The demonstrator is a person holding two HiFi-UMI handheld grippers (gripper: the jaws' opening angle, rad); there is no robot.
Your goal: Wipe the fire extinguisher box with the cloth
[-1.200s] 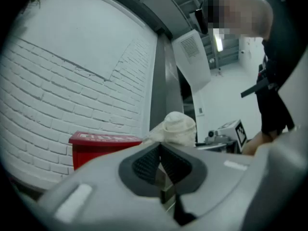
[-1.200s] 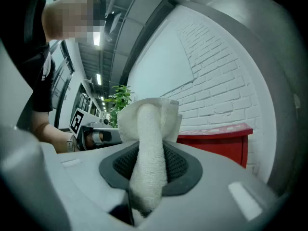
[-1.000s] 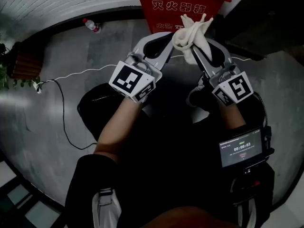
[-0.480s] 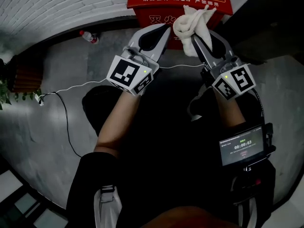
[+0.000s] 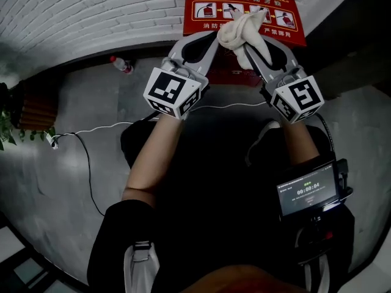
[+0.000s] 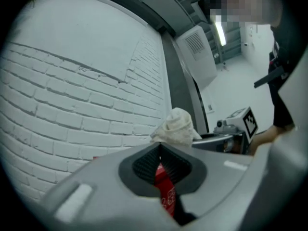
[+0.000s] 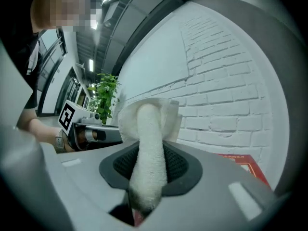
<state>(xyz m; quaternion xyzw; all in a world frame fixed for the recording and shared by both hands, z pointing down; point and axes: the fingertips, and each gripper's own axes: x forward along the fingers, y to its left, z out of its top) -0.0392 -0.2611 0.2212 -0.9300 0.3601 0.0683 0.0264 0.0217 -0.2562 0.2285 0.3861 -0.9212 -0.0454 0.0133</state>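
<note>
The red fire extinguisher box (image 5: pixel 269 8) stands against the white brick wall, with its instruction label facing me. My right gripper (image 5: pixel 247 44) is shut on a bunched white cloth (image 5: pixel 241 29), which it holds up in front of the box's label. In the right gripper view the cloth (image 7: pixel 149 143) runs up between the jaws of the right gripper (image 7: pixel 149 162), and a corner of the box (image 7: pixel 243 165) shows at the lower right. My left gripper (image 5: pixel 215 34) is beside it, shut and empty. The left gripper view shows the cloth (image 6: pixel 175 126) just beyond the left gripper (image 6: pixel 160 150), and a strip of the box (image 6: pixel 166 189).
A plastic bottle (image 5: pixel 122 65) lies on the grey floor by the wall's foot. A white cable (image 5: pixel 85 133) trails across the floor at the left, near a plant (image 5: pixel 6 136). A small screen device (image 5: pixel 307 190) hangs at the person's right side.
Both grippers have risen together with the cloth, from the box's front lettering to its instruction label. The right gripper has kept its hold.
</note>
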